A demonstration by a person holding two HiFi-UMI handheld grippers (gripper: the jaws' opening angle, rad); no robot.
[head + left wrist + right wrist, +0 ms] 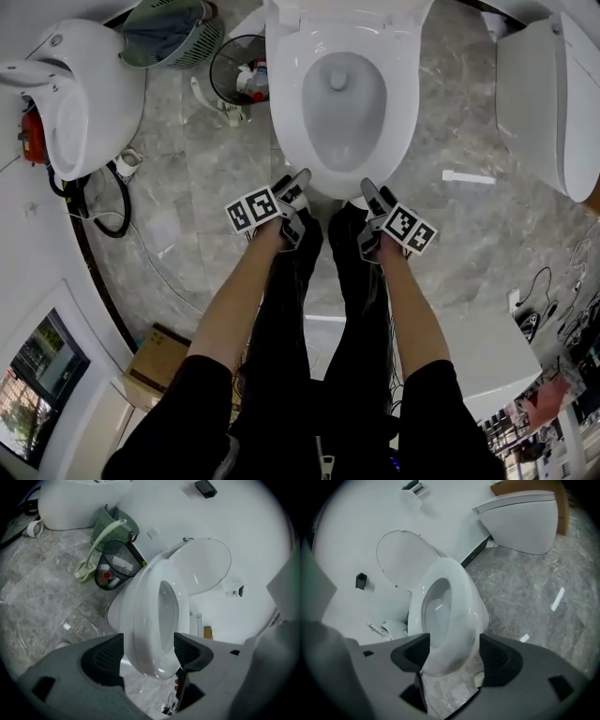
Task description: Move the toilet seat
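The white toilet (342,94) stands at the top middle of the head view, with its seat ring (398,89) lying on the bowl and the lid (401,557) raised against the wall. My left gripper (292,184) and right gripper (373,195) hang side by side just before the bowl's front edge, both open with nothing between the pads. In the left gripper view the toilet's front (157,616) shows beyond the open left gripper (147,653). The right gripper view shows the same past the open right gripper (453,654).
A wire waste bin (239,70), a green basket (173,33) and a toilet brush (101,545) stand left of the toilet. Other white fixtures sit at far left (80,89) and far right (553,94). Cables (108,202) and a cardboard box (164,361) lie at left.
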